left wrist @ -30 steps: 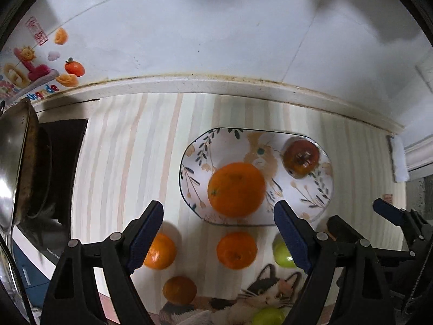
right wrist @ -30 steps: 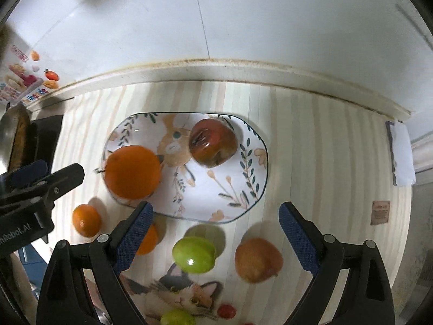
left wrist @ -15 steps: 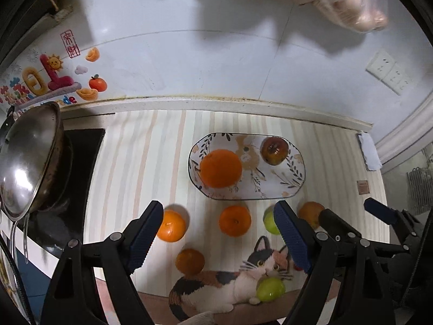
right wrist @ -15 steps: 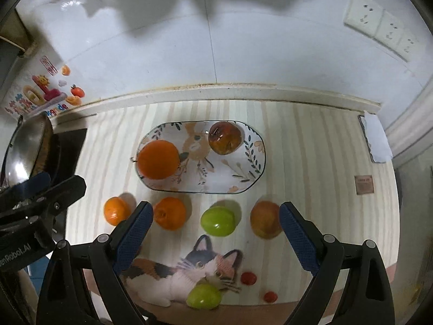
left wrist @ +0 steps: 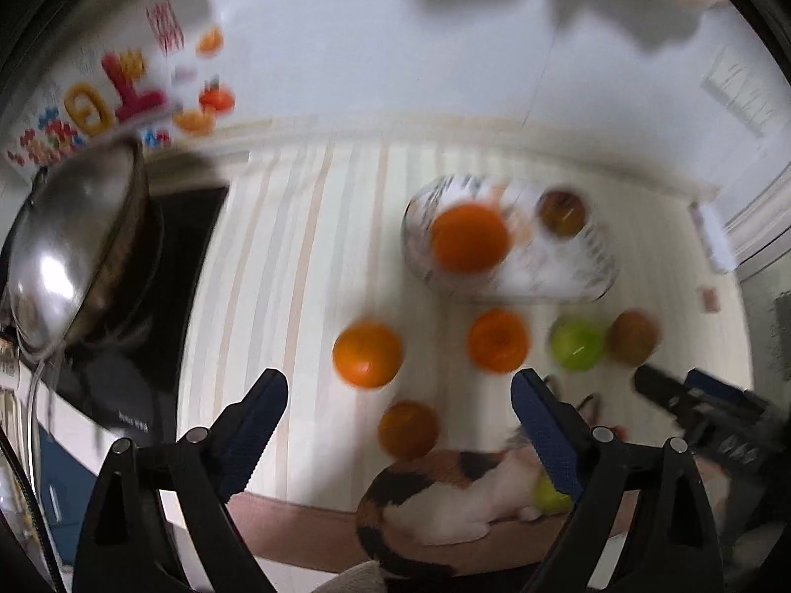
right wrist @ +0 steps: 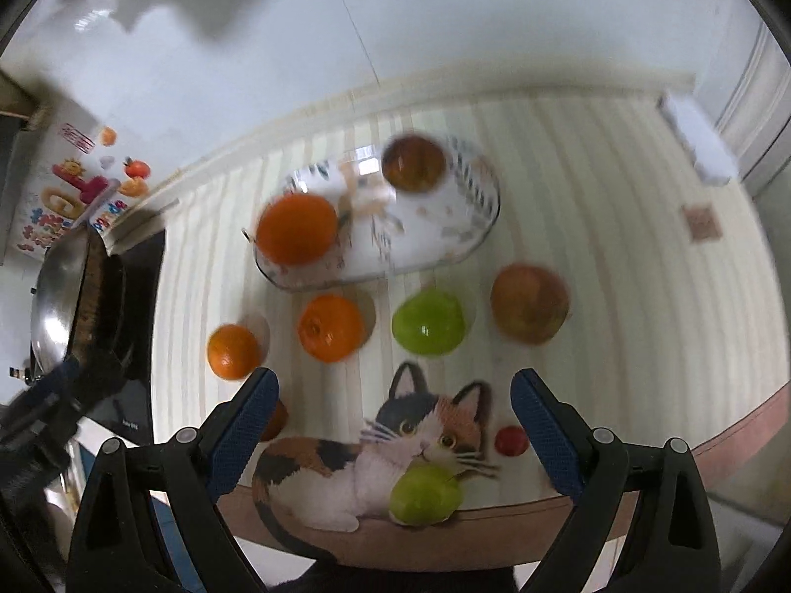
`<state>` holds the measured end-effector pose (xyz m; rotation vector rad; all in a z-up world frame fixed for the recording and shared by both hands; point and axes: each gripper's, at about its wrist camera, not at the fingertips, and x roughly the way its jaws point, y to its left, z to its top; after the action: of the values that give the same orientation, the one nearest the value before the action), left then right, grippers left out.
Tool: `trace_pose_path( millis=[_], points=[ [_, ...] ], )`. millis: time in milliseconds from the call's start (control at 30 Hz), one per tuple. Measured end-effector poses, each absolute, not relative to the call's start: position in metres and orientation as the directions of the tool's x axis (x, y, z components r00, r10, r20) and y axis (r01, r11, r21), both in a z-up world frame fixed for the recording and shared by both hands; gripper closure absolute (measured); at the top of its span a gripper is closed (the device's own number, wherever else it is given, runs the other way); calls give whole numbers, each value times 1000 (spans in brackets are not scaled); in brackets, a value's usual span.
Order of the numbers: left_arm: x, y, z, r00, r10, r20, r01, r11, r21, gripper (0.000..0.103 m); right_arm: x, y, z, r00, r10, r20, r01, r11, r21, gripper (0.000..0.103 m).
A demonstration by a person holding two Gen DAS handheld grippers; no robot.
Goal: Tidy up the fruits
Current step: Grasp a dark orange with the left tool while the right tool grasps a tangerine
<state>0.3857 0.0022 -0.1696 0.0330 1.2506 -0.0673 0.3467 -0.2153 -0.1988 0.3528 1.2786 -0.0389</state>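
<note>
A: Start with the biggest thing. Where does the fruit go?

B: Onto the oval plate (right wrist: 469,242) at the far side of the striped mat (right wrist: 618,296). It already carries a large orange (right wrist: 296,235) at its left end and a dark red apple (right wrist: 413,162) at its right end. The plate's long axis runs left to right.

A: And the loose fruit?

B: In a row just on the near side of the plate: a russet apple (right wrist: 529,304) at the right, a green apple (right wrist: 427,322) beside it, then two mandarins (right wrist: 330,327) further left. A second green apple (right wrist: 425,496) sits on the printed cat (right wrist: 346,469) at the near edge, with a cherry tomato (right wrist: 511,441) to its right.

A: Which hand is nearer to what?

B: My guess is that the right gripper (right wrist: 393,425) suits the green apple, which lies straight beyond its gap. The left gripper (left wrist: 398,435) hangs over the left part, with a small dark mandarin (left wrist: 408,429) showing between its fingers, well below them.

A: Jaws?

B: Right ones spread wide, holding nothing. Left ones are opening, also gripping nothing. Both views are blurred, so fine detail is lost.
</note>
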Motion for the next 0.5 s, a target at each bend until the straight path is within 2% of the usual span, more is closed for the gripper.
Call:
trace_pose_path(
  millis=[200, 433, 467, 500],
  points=[
    [393, 3, -252, 124, -14, -992, 47, 999, -8, 10, 371, -209, -254, 206, 226, -952, 209, 940, 269, 6],
    [397, -15, -320, -19, 11, -1000, 66, 998, 10, 11, 399, -193, -278, 133, 227, -965, 146, 958, 246, 7],
    [397, -15, -325, -25, 4, -1000, 59, 998, 3, 22, 403, -189, -281, 127, 229, -965, 131, 961, 245, 7],
    [398, -14, -328, -23, 2, -1000, 48, 999, 0, 41, 409, -184, -284, 122, 230, -965, 116, 963, 245, 8]
  ],
)
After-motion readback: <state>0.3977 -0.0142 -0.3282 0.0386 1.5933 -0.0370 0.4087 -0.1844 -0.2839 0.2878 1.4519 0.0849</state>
